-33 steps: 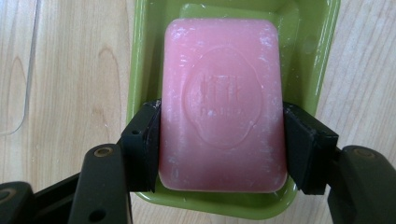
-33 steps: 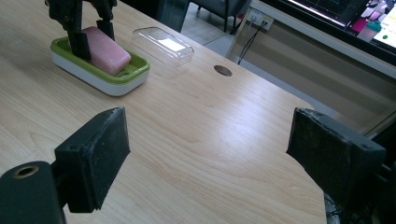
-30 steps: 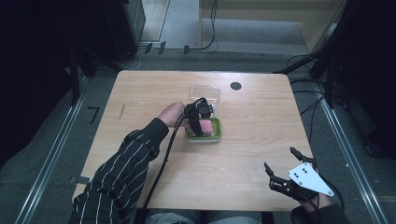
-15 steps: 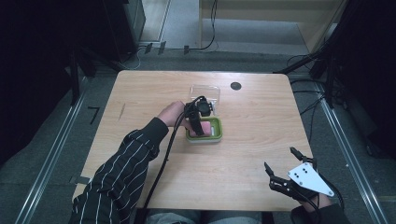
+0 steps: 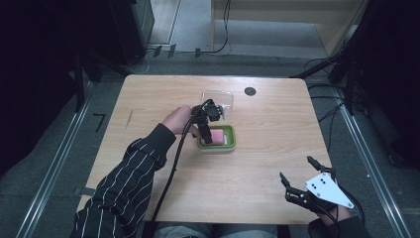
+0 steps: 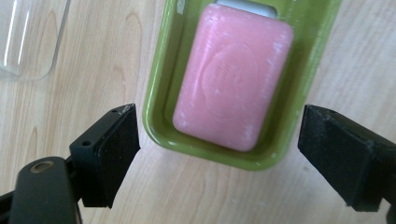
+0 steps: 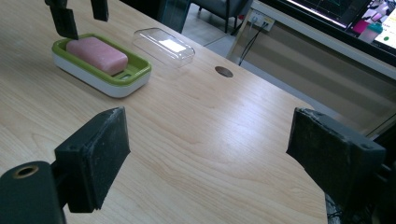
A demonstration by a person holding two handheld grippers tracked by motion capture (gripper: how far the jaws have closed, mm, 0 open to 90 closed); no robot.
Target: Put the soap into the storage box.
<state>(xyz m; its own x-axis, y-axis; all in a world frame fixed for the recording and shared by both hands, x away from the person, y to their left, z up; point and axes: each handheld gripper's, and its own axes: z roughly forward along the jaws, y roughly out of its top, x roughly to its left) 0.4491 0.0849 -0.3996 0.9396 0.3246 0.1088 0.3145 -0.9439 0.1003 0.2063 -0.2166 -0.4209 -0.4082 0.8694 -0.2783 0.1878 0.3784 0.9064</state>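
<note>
Soap is seen lying in the green dish, beneath the left gripper, whose jaws are spread wide. If closed off-centre, the dish could be shoved instead.

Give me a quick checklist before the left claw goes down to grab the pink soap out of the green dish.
1. Left claw open: ok, its jaws stand wide apart.
2. Jaws lined up with the pink soap: not ok, in the left gripper view they sit outside the green dish, wider than the soap alone.
3. Soap uncovered: ok, the clear lid lies on the table beside the dish.
4. Soap seated flat in the dish: ok.
5. Right claw out of the way: ok, open near the table's front edge.
6. Dish held against sliding: cannot tell.
</note>
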